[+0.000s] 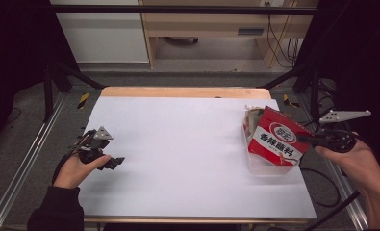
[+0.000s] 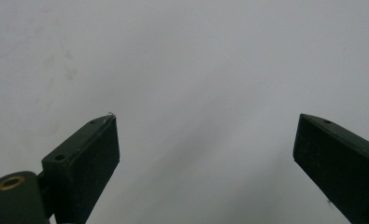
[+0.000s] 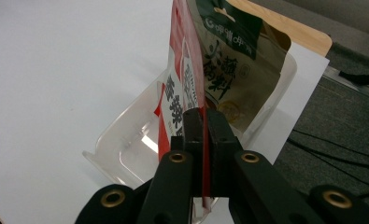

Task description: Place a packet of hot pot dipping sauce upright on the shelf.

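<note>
The right gripper [image 3: 204,122] is clenched on the edge of a red packet [image 1: 277,140], its jaws pressed flat against both faces of the packet, which stands on edge in the right gripper view. The packet sits partly inside a clear tray [image 1: 255,166] at the right side of the white table [image 1: 178,144], with a second, tan packet [image 3: 238,60] leaning in the tray just behind it. The left gripper [image 1: 111,162] rests low over the table's left side, well apart from the tray, its jaws spread wide over bare white surface with nothing between them.
</note>
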A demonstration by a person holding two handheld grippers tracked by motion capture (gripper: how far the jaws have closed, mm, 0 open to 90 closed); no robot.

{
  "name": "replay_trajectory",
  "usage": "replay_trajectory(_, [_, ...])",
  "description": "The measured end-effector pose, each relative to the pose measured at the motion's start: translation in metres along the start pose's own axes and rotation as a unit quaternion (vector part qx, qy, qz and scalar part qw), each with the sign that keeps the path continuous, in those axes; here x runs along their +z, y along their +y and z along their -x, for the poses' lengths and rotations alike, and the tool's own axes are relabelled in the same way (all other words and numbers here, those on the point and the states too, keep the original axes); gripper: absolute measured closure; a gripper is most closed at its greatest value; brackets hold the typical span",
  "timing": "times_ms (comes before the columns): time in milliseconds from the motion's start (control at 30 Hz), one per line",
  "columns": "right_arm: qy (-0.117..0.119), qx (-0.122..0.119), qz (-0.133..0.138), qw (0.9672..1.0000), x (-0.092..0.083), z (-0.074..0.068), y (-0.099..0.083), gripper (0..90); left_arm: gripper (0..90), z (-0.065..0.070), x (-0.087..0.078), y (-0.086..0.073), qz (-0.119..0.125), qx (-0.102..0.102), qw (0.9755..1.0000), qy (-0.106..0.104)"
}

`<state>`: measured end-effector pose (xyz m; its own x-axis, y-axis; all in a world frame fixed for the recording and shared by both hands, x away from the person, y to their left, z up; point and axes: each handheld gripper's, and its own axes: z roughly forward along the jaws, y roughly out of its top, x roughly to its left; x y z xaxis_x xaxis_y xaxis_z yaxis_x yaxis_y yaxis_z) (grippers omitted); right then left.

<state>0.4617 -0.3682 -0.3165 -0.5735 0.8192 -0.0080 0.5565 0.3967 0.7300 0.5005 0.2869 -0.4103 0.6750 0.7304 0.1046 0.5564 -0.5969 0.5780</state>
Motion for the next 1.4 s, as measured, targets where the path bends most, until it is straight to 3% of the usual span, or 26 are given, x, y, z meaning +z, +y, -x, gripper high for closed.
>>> replay_trajectory(767, [0.0, 0.001, -0.005, 1.0, -0.001, 0.003, -0.003, 82.4, 7.1, 0.0, -0.001, 0.0, 0.002, -0.001, 1.0, 0.0])
replay_trajectory(833, [-0.002, 0.001, -0.005, 1.0, 0.0, 0.003, -0.003, 77.9, 7.1, 0.0, -0.001, 0.0, 0.001, -0.001, 1.0, 0.0])
replay_trajectory(867, [-0.004, 0.0, -0.003, 1.0, 0.001, 0.002, -0.003, 70.9, 7.1, 0.0, -0.001, -0.001, 0.001, -0.001, 1.0, 0.0])
replay_trajectory(900, [-0.004, 0.0, -0.003, 1.0, 0.001, 0.002, -0.003, 70.9, 7.1, 0.0, -0.001, -0.001, 0.002, -0.001, 1.0, 0.0])
replay_trajectory(1000, [-0.017, -0.004, 0.001, 0.9999, 0.001, 0.0, 0.001, 57.6, 7.1, -0.001, -0.002, -0.001, 0.001, -0.001, 1.0, 0.001])
replay_trajectory(1033, [-0.017, -0.004, 0.001, 0.9999, 0.001, 0.0, 0.001, 57.6, 7.1, 0.0, -0.002, -0.001, 0.002, -0.001, 1.0, 0.001])
replay_trajectory(1067, [-0.024, -0.007, 0.004, 0.9997, 0.003, -0.002, 0.003, 48.6, 7.1, 0.0, -0.002, 0.0, 0.002, -0.001, 1.0, 0.001])
replay_trajectory(1133, [-0.027, -0.007, 0.004, 0.9996, 0.003, -0.002, 0.005, 45.7, 7.1, 0.0, -0.002, 0.0, 0.003, -0.001, 1.0, 0.0])
replay_trajectory(1200, [-0.036, -0.004, 0.003, 0.9993, 0.004, -0.004, 0.011, 35.0, 7.1, 0.0, -0.002, 0.0, 0.002, -0.001, 1.0, 0.0])
replay_trajectory(1400, [-0.043, -0.017, 0.004, 0.9989, 0.006, -0.01, 0.025, 28.1, 7.1, 0.0, -0.003, 0.0, 0.004, -0.001, 1.0, 0.001])
